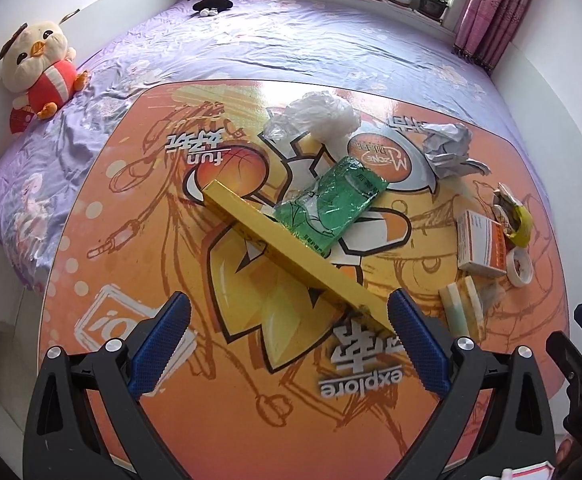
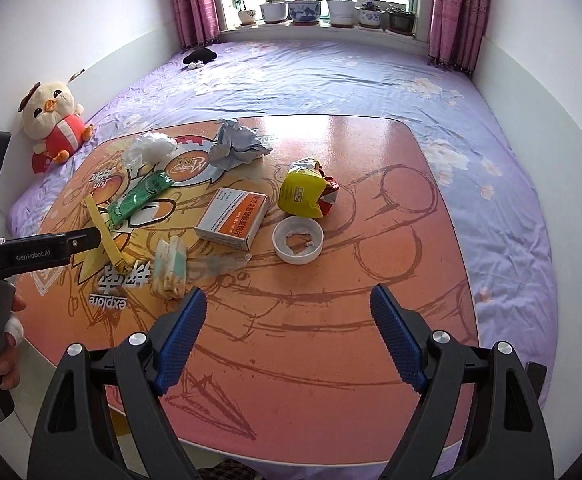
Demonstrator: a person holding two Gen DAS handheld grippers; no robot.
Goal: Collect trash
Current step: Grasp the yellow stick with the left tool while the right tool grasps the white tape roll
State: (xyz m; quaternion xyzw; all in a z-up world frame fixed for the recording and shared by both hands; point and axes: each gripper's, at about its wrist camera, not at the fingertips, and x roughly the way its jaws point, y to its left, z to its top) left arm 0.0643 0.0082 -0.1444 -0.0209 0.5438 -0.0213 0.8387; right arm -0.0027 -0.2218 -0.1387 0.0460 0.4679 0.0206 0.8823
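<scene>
both grippers, left gripper (image 1: 289,322) and right gripper (image 2: 287,318), hang released over the orange printed table (image 2: 331,344), nothing collected yet; next, the left jaws must straddle the long yellow cardboard box (image 1: 291,248) just ahead.

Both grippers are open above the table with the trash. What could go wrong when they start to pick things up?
1. The long yellow box lies across the green wrapper; lifting either may drag the other.
2. The left gripper and right gripper hover close together, so they might collide.
3. The white tape roll could roll off the table.
</scene>
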